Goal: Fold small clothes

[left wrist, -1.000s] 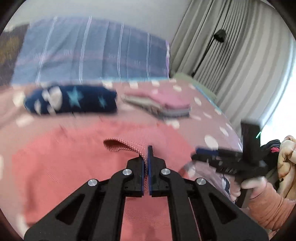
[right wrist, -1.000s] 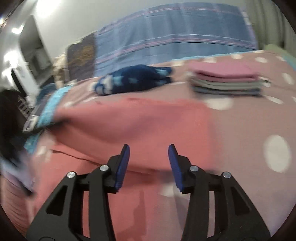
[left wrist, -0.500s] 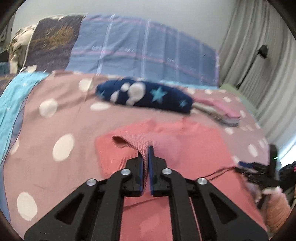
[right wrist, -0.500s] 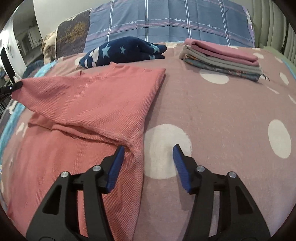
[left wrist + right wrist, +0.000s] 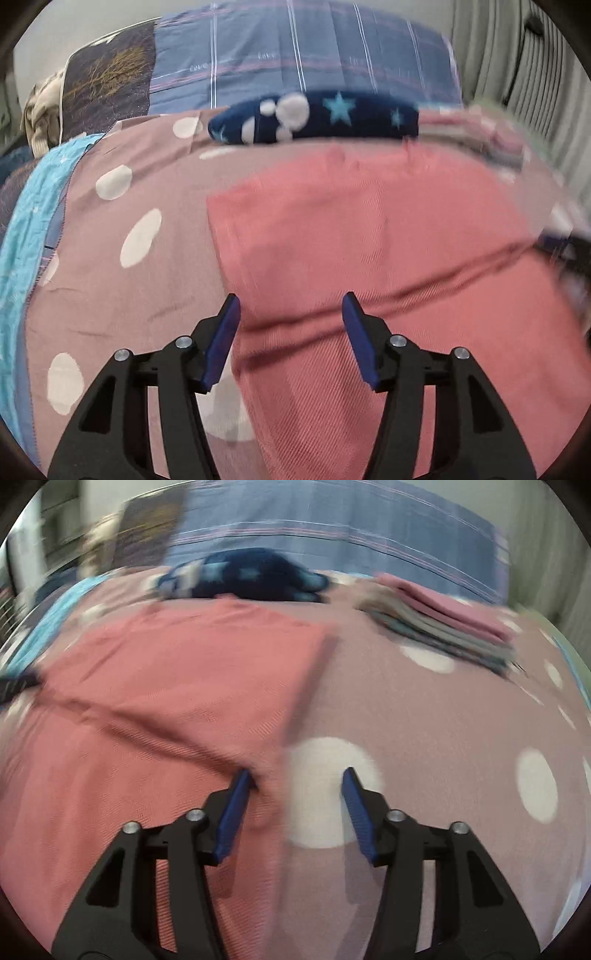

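Folding the coral garment — both grippers off the cloth

Left wrist: left gripper point(image 5: 290, 306) jaws opening, apart, nothing pinched; the coral garment point(image 5: 369, 236) lies on the polka-dot bedspread point(image 5: 122, 206) under and ahead of the blue pads point(image 5: 221, 332), its left edge folded over. Navy star bundle point(image 5: 332, 118) sits beyond it, by the plaid pillow point(image 5: 295, 55).

Right wrist: right gripper point(image 5: 295, 782) jaws closing, still parted — gripping nothing. Garment's right edge point(image 5: 184, 672) runs just past the left pad. Folded stack point(image 5: 443, 627) lies far right. Blurred.

Polka-dot bed point(image 5: 110, 280), grey curtains point(image 5: 524, 85)
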The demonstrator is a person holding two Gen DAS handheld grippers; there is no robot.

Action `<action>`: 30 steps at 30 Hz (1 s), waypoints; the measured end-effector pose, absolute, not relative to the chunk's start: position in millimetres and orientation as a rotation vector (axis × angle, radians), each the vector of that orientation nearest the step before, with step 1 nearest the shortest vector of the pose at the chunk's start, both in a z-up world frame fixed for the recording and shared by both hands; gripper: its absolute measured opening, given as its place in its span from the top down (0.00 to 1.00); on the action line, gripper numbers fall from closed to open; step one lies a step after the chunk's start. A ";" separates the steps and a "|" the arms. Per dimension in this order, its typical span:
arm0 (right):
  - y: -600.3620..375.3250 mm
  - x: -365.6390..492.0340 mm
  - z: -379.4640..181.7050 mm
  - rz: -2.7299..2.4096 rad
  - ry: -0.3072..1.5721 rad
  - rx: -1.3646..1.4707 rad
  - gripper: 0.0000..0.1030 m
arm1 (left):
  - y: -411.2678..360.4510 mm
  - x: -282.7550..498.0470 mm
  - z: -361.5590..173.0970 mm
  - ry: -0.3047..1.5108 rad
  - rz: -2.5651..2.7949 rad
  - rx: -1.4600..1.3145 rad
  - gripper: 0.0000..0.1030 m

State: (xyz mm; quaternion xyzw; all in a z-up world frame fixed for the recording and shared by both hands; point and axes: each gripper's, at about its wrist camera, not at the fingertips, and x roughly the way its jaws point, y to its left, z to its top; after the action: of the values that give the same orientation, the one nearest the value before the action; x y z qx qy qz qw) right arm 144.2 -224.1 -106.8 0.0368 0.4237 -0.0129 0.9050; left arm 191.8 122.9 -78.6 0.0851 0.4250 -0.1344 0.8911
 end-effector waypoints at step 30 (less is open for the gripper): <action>-250.2 241.5 -76.2 0.089 0.889 0.274 0.64 | 86.8 199.4 -75.3 0.828 -0.275 0.163 0.78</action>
State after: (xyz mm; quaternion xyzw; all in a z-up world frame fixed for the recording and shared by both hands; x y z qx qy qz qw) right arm 241.5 -250.2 -76.2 0.1323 0.4283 0.0427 0.8929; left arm 199.4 86.8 -75.3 0.0790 0.4005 -0.1329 0.9032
